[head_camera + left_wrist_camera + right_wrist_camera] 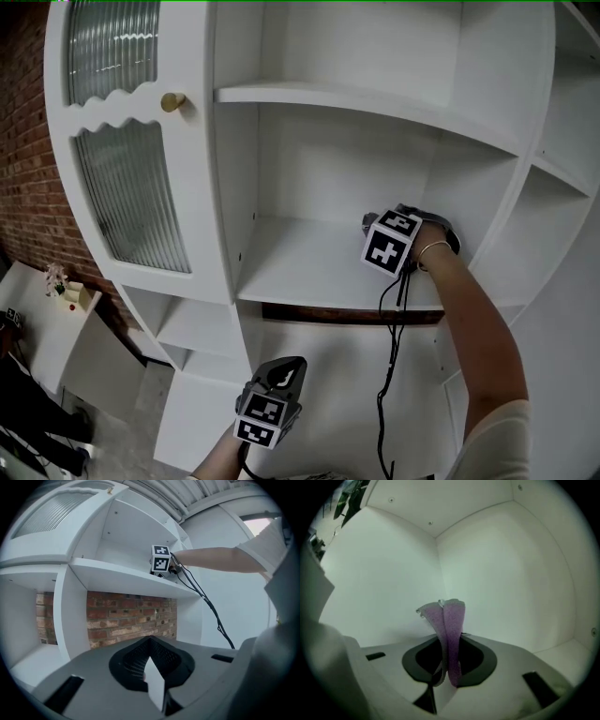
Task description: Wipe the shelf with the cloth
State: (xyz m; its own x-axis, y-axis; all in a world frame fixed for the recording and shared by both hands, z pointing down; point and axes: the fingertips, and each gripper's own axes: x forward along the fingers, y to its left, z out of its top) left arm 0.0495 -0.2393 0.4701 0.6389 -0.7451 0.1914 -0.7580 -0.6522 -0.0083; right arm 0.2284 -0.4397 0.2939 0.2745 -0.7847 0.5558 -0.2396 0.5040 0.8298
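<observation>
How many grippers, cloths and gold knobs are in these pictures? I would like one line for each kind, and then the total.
Grippers: 2 (left gripper, right gripper)
Cloths: 1 (purple cloth, held in the right gripper)
Gold knobs: 1 (knob)
Total: 4

White shelf (pixel 309 267), purple, seemingly speckled cloth (pixel 449 625), red-brown brick wall (pixel 126 616), gold knob (pixel 172 102), vertically ribbed greyish glass panel (pixel 131 197).

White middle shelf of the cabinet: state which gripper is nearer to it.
Right. The right gripper reaches over the white shelf, clamping a purple cloth; the left gripper hangs below it.
</observation>
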